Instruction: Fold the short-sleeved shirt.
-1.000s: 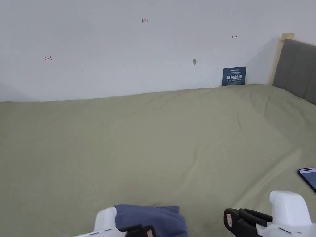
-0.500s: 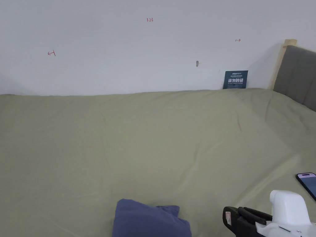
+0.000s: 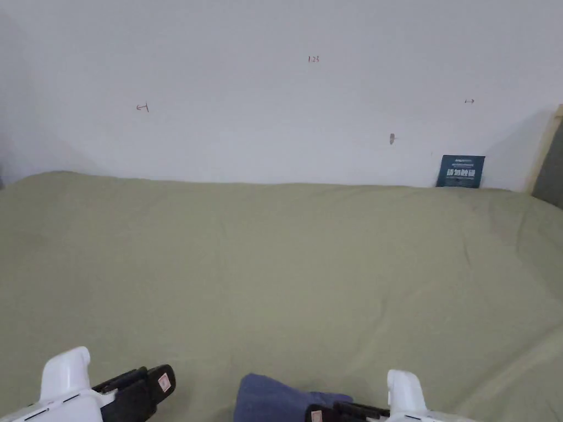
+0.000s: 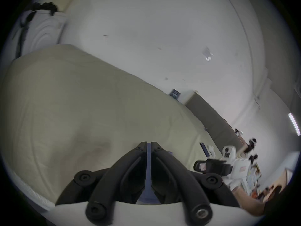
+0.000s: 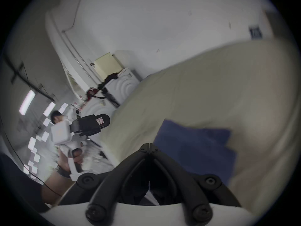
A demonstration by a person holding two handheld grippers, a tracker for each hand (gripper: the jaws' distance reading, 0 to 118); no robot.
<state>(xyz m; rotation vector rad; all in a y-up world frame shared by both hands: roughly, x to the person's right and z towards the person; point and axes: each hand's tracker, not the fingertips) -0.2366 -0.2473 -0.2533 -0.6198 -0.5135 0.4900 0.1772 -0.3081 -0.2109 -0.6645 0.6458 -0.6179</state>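
A crumpled blue short-sleeved shirt (image 3: 275, 398) lies on the olive bed sheet (image 3: 275, 264) at the near edge, in a small heap. My left gripper (image 3: 162, 379) hovers to the left of it, apart from the cloth, its jaws almost together. In the left gripper view a thin blue strip of shirt shows through the slit between those jaws (image 4: 149, 144). My right gripper (image 3: 316, 412) sits at the shirt's near right edge with its jaws closed. In the right gripper view its tips (image 5: 149, 145) meet, with the shirt (image 5: 195, 144) lying just beyond them.
The wide sheet stretches to a white wall. A dark card (image 3: 461, 171) leans at the back right beside a grey headboard (image 3: 550, 165). A phone (image 4: 204, 148) lies on the bed to the right. A white appliance (image 5: 123, 86) stands past the bed's left end.
The head camera has turned left. My left gripper, out of sight half a second ago, is back at the lower left. My right gripper has come left to the shirt's edge.
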